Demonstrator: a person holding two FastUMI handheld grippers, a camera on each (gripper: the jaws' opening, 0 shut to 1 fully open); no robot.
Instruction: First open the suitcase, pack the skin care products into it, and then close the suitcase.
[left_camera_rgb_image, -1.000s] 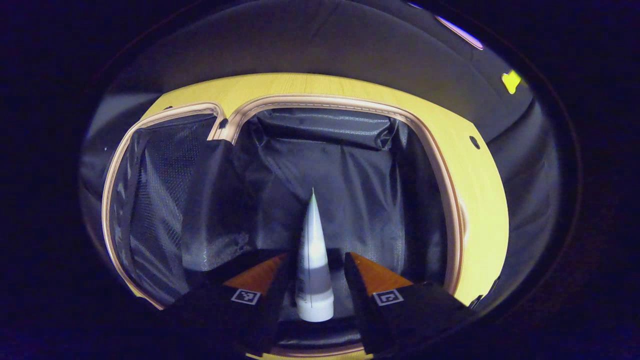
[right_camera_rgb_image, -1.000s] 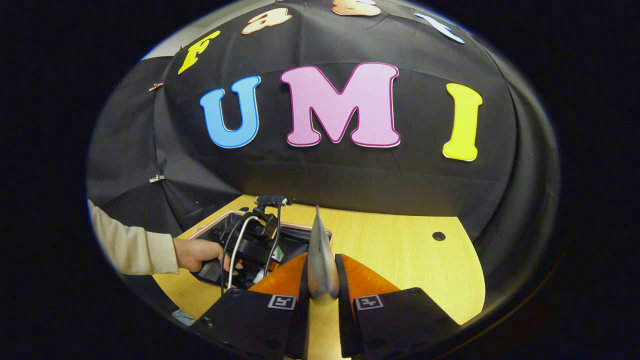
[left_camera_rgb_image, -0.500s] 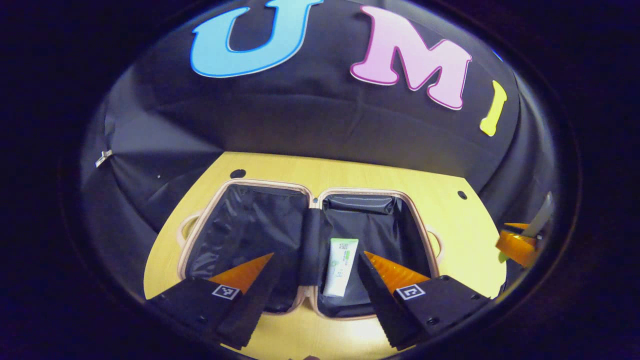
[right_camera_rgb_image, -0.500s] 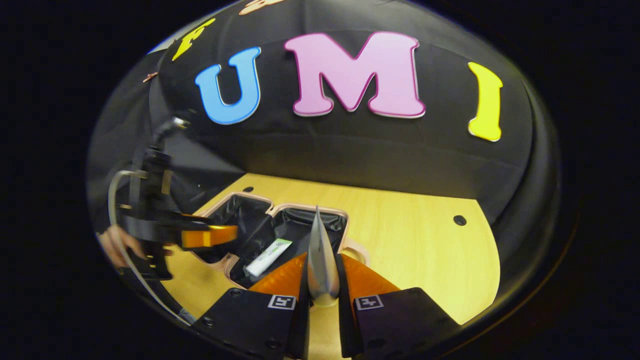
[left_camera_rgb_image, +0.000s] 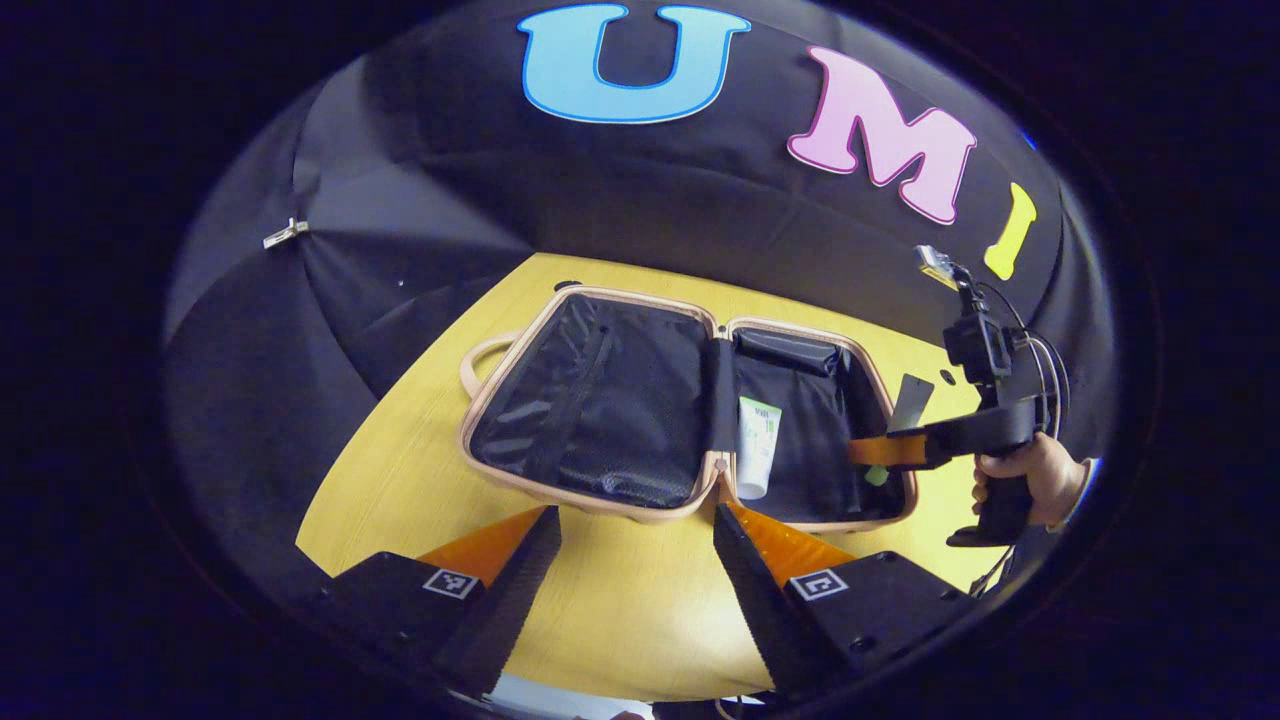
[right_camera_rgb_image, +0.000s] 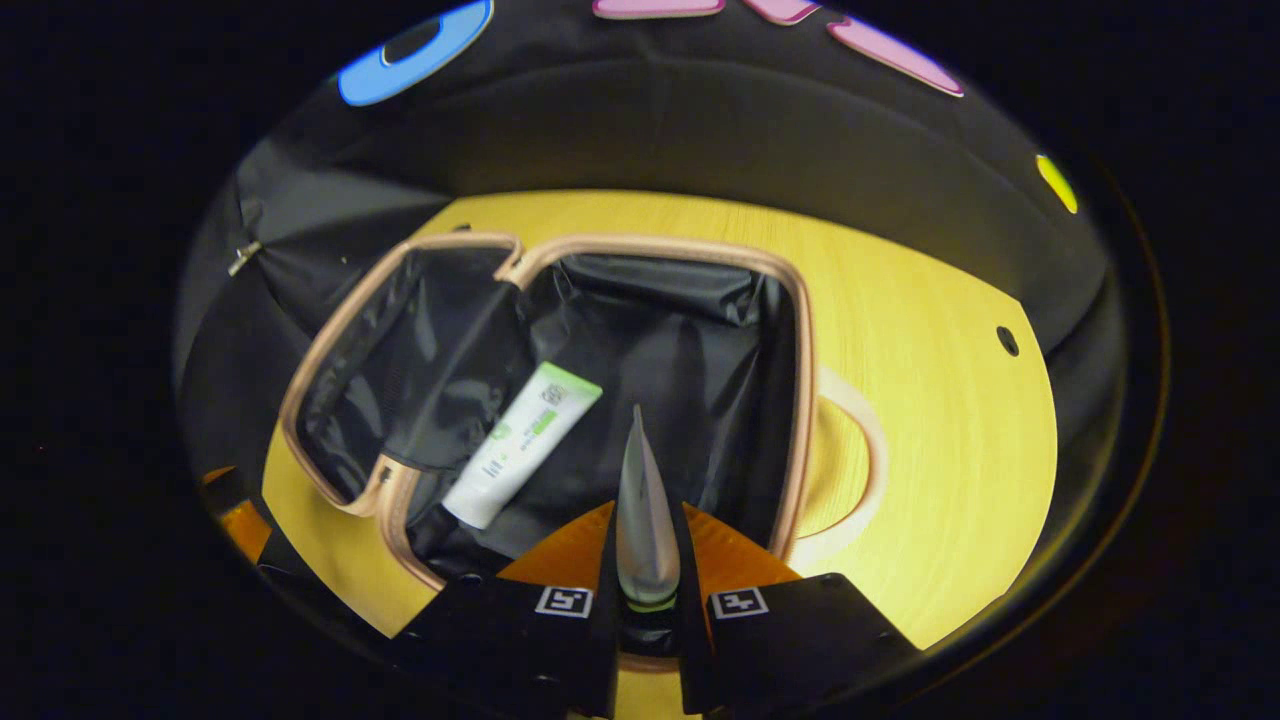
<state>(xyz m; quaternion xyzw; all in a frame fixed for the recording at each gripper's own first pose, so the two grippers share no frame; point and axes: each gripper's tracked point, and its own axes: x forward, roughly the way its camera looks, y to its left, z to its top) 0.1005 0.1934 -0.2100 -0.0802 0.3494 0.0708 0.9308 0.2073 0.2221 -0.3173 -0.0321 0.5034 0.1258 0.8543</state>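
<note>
I see the suitcase (left_camera_rgb_image: 690, 410) lying open flat on the yellow wooden table (left_camera_rgb_image: 420, 470), both dark-lined halves facing up, pale trim around each rim. In the left gripper view it sits at about 12 o'clock from my left gripper (left_camera_rgb_image: 635, 560). A white tube (left_camera_rgb_image: 757, 447) with green print lies in the half at 1 o'clock, cap end toward me, just beside the centre hinge strip. In the right gripper view the same white tube (right_camera_rgb_image: 520, 445) lies slanted at 11 o'clock from my right gripper (right_camera_rgb_image: 646, 560), cap toward the near rim of the suitcase (right_camera_rgb_image: 800, 400).

My right gripper is clamped on a grey tube (right_camera_rgb_image: 643, 520), both fingers pressing its sides, flat crimped end pointing away over the open half. In the left gripper view that grey tube (left_camera_rgb_image: 908, 405) hangs over the far-right rim at 2 o'clock, a hand (left_camera_rgb_image: 1030, 475) on the handle.

My left gripper's jaws stand wide apart with nothing between them, over bare table.
</note>
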